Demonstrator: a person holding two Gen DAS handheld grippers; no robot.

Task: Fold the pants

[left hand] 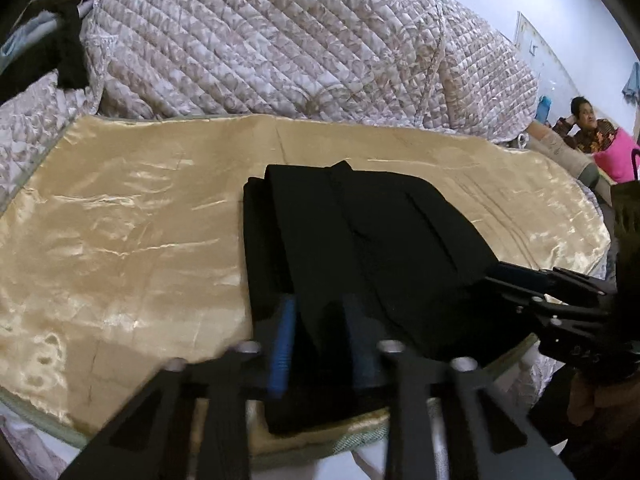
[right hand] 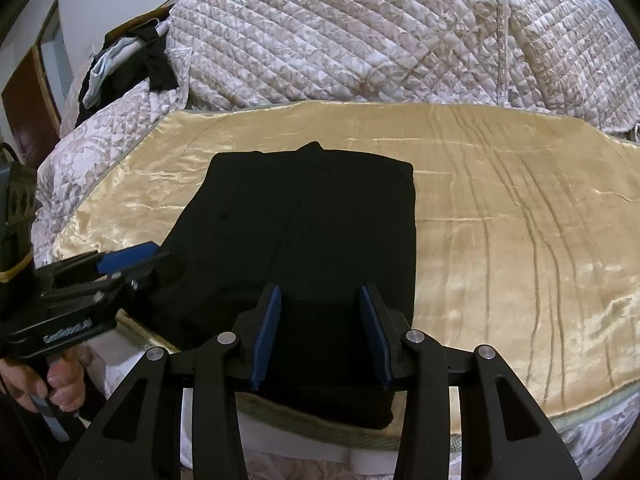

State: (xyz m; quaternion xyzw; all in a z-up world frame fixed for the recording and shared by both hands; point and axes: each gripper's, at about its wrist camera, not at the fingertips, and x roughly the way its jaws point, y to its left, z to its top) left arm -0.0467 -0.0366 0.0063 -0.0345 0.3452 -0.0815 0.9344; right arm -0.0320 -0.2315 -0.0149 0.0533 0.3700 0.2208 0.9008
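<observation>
Black pants [right hand: 304,224] lie folded into a compact rectangle on a shiny gold satin cover [right hand: 500,208] spread over a bed. The bundle sits at the near edge of the cover, its near end reaching the edge of the bed, with bare gold fabric on both sides.

The left hand-held gripper [left hand: 320,320] comes in from the near side at the left part of the pants. Its blue pads [left hand: 282,344] stand narrow, and a raised fold of the black cloth sits between them. In the left wrist view the pads appear to press on this fold, though the picture is blurred there. In the right wrist view this same gripper [right hand: 132,258] enters from the left, its tip touching the left edge of the pants, with a hand [right hand: 52,380] wrapped around its handle.

The right hand-held gripper [right hand: 320,320] stands at the near right part of the pants. Its jaws are moderately wide, the blue pads [right hand: 266,336] set apart on either side of the dark cloth without squeezing it. In the left wrist view it [left hand: 520,276] reaches in from the right to the right edge of the pants.

Behind the gold cover a quilted floral bedspread [right hand: 360,40] rises in a large heap. Dark and pale clothes [right hand: 132,60] hang at the far left. At the far right, a seated person [left hand: 588,124] is visible beside something bright pink.
</observation>
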